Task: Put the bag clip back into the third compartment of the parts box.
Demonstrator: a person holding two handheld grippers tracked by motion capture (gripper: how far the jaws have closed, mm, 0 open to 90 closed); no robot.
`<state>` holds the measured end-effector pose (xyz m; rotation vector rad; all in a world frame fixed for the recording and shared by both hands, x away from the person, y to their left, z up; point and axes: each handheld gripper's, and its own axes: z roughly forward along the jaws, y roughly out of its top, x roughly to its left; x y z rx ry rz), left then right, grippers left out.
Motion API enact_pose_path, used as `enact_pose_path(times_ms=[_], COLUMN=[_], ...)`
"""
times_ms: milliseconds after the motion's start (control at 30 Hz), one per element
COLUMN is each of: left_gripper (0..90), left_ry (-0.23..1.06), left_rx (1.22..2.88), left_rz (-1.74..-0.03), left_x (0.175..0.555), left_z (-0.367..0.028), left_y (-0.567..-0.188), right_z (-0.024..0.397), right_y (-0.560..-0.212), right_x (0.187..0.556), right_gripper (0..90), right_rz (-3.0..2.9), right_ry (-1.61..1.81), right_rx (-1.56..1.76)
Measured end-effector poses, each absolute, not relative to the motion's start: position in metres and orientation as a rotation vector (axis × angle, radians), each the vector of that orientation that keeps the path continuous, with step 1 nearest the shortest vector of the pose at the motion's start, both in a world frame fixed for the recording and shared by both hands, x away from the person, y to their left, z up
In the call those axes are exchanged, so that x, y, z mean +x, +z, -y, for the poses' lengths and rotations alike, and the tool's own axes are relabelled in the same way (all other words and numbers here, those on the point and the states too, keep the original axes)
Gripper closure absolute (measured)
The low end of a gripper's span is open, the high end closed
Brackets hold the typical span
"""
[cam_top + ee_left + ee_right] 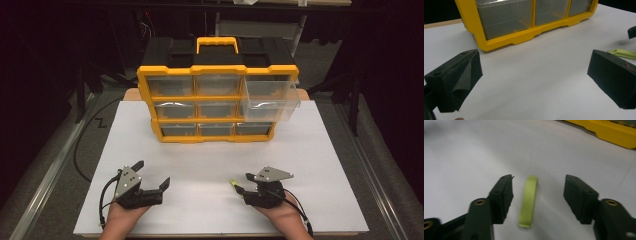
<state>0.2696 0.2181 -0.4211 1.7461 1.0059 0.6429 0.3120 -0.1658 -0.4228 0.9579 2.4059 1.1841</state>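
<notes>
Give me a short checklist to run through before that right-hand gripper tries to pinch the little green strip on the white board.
1. green strip sits between the jaws of the right gripper: ok.
2. Pads pressing on it: not ok; a gap shows on both sides, so it is not yet gripped.
3. Strip lies flat on the white board with nothing beside it: ok.
4. left gripper is apart from the strip, jaws wide and with nothing between them: ok.
5. A place to put it: the top right drawer of the yellow organizer is pulled out: ok.
6. Whether that drawer is empty: cannot tell.
</notes>
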Motion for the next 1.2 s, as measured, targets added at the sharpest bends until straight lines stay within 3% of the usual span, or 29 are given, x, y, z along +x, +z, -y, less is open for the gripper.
enact_pose_path(times_ms=[167, 1200], left_gripper=[0.7, 0.7], left_ry=[0.641, 0.636], left_rx=[1.748, 1.751], left_rz=[-1.004, -1.005], left_x=[0.27, 0.269], left_z=[-0.218, -0.216], left_y=[-0.421, -0.422], right_z=[0.156, 0.155], right_y=[-0.429, -0.437], right_x=[0.311, 0.318], right_gripper=[62.4, 79.2], right_rz=[-2.469, -2.539], right_ry=[1.109, 1.067], right_rx=[0.894, 0.905])
